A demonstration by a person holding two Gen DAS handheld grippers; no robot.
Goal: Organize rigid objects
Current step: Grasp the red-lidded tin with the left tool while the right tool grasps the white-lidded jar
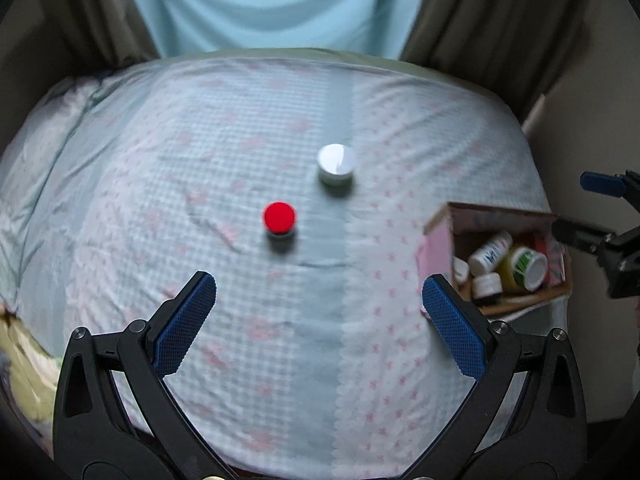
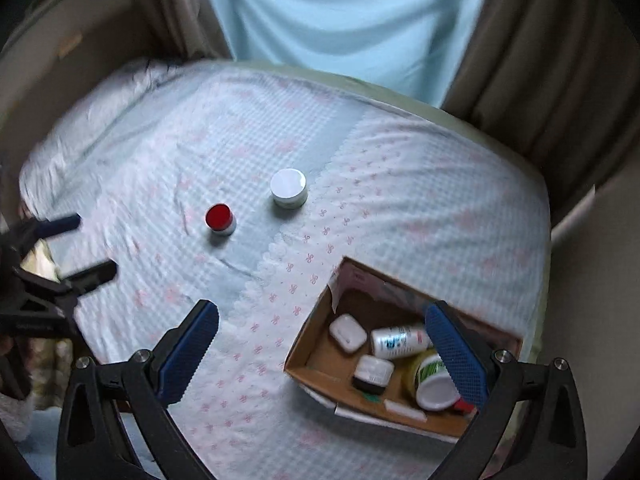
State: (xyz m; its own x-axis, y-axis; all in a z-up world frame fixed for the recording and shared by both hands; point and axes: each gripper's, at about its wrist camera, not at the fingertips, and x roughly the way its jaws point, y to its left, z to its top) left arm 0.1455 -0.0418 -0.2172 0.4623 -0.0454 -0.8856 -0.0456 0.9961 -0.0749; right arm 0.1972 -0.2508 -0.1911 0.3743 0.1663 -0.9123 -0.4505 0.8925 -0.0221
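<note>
A small jar with a red lid [image 1: 279,218] [image 2: 219,219] and a wider jar with a white lid [image 1: 336,163] [image 2: 289,188] stand apart on the bed. A cardboard box [image 1: 500,216] [image 2: 316,364] at the bed's right side holds several bottles and jars, among them a white bottle [image 2: 398,342] and a yellow-green jar [image 1: 522,266]. My left gripper [image 1: 319,312] is open and empty, above the sheet, short of the red-lidded jar. My right gripper [image 2: 322,344] is open and empty, its right finger [image 2: 456,356] over the box. Each gripper shows in the other's view, left [image 2: 72,240] and right [image 1: 592,204].
The bed carries a pale blue and pink patterned sheet [image 1: 240,128] [image 2: 400,208]. A crumpled blanket [image 1: 48,132] lies at its left end. A light blue curtain [image 1: 276,0] between brown drapes hangs behind. The bed edge drops off just right of the box.
</note>
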